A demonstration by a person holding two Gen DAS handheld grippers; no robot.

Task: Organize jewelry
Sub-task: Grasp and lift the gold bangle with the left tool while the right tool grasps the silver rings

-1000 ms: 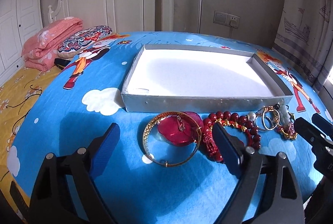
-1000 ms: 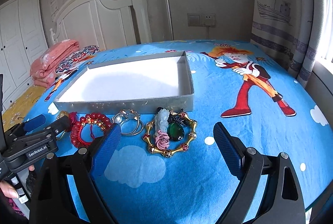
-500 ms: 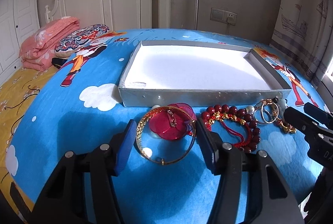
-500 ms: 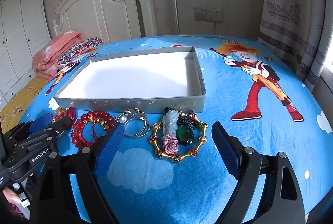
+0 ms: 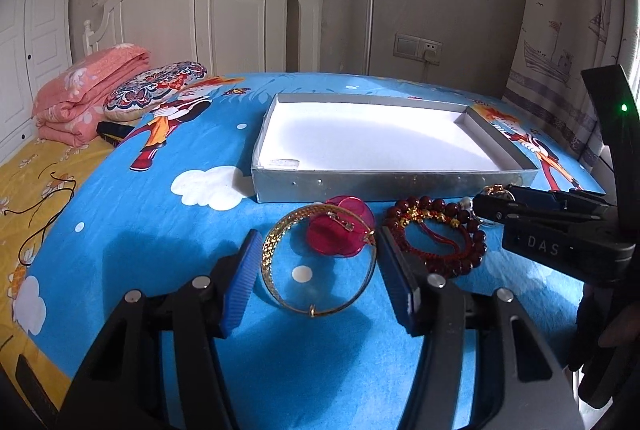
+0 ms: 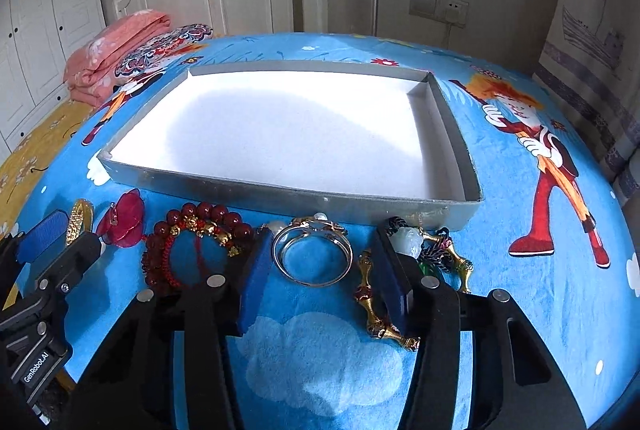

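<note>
Gold shows first in the left wrist view: a gold bangle (image 5: 318,262) lies flat on the blue cartoon bedsheet (image 5: 160,222), and the left gripper (image 5: 316,272) straddles it with its blue pads part-open on either side, not yet pinching. A red translucent pendant (image 5: 340,230) overlaps the bangle's far edge, and a red bead bracelet (image 5: 436,234) lies just to the right. Behind them the silver tray (image 5: 360,184) with its white floor holds no jewelry.

In the right wrist view, the right gripper (image 6: 322,272) brackets a silver ring bangle (image 6: 312,254) in the same way, jaws narrowed but apparently not closed on it. A gold-linked bracelet (image 6: 376,310) with a jade charm (image 6: 408,240) sits under and beside its right finger.

Judging by the bare tray, the sorting has barely begun: every piece lies on the bed.
</note>
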